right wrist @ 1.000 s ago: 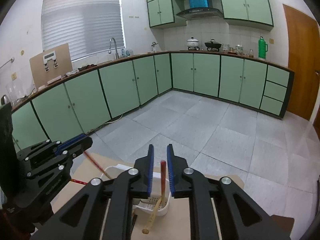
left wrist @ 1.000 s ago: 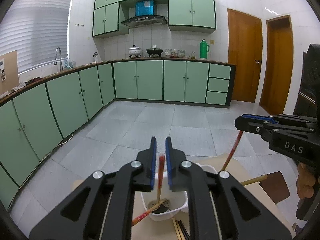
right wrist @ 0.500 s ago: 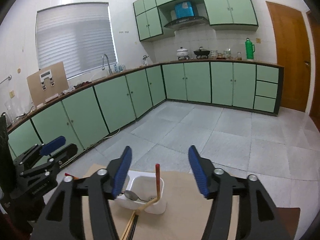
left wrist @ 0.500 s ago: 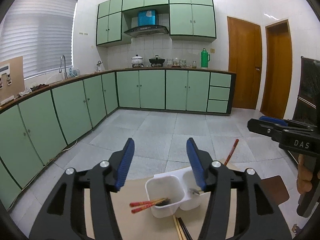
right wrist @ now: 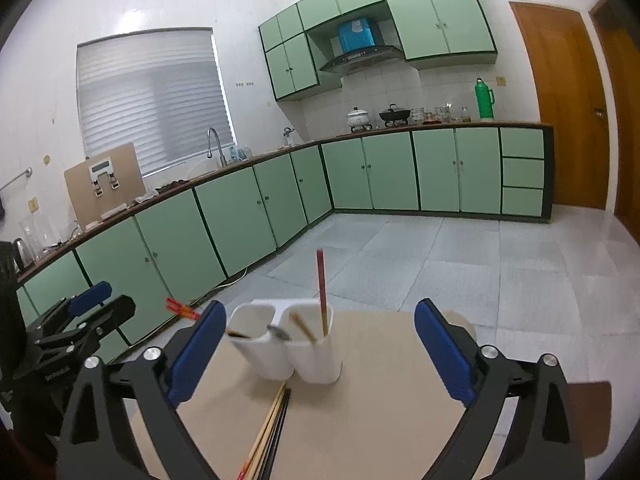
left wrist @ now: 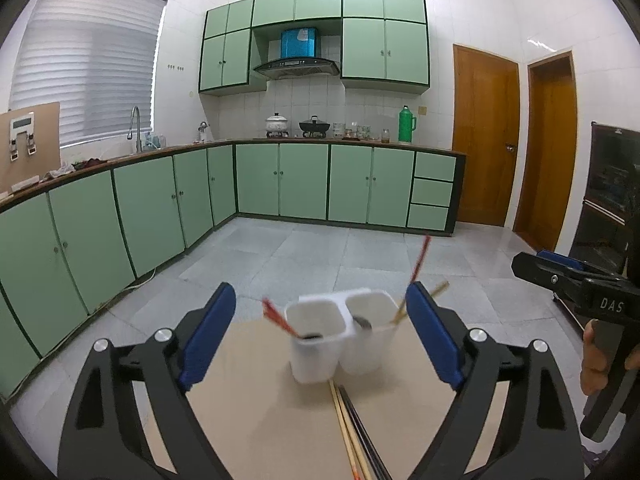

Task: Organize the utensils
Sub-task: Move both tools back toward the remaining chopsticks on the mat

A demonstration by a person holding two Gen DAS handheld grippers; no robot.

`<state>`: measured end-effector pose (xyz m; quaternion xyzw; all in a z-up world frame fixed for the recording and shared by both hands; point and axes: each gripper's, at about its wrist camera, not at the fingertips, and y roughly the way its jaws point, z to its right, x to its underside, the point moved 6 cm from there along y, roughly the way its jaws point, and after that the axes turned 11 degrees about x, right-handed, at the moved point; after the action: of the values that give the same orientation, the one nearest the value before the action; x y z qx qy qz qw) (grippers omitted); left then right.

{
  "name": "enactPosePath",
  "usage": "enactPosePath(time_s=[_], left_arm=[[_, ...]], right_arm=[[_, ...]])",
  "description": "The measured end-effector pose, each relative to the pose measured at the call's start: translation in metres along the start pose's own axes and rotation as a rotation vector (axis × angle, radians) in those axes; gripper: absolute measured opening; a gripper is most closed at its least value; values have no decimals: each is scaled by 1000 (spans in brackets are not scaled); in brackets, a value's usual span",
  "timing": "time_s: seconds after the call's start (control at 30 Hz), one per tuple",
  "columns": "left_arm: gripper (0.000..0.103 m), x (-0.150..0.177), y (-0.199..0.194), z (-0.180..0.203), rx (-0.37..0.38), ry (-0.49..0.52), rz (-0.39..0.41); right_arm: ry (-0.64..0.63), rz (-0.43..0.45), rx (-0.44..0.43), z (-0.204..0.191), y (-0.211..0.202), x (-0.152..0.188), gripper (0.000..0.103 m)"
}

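- The loose chopsticks (left wrist: 352, 436) lying on the tan table (left wrist: 256, 408) run off the near edge of both views; their ends are cut off.
- A white two-cup holder (left wrist: 340, 336) stands toward the table's far edge, with red chopsticks (left wrist: 280, 318) leaning out of the left cup and a red chopstick (right wrist: 321, 288) upright in the right one.
- A spoon (right wrist: 278, 332) inside is barely visible.
- Left gripper (left wrist: 320, 336) and right gripper (right wrist: 320, 356): jaws opening wide, nothing between the pads.
- Grey tiled floor (right wrist: 460, 264) lies open beyond the table's far edge.
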<state>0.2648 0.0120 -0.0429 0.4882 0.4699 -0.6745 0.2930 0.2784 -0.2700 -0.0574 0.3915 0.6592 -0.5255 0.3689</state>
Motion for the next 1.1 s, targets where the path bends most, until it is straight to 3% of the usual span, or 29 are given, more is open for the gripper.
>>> enactPosePath(time_s=[0.37,0.77,1.1], left_arm=[[90,64,-30,4,-14,-30,-80],[90,140,-28,-11,-85,-36,-189],[90,186,-24,-18,-93,-61,-286]], right_arm=[[-13,-30,46,1,-24,52,97],[-80,-142,78,-18,-19,132,97],[-141,-221,100,-35,-11,185,97]])
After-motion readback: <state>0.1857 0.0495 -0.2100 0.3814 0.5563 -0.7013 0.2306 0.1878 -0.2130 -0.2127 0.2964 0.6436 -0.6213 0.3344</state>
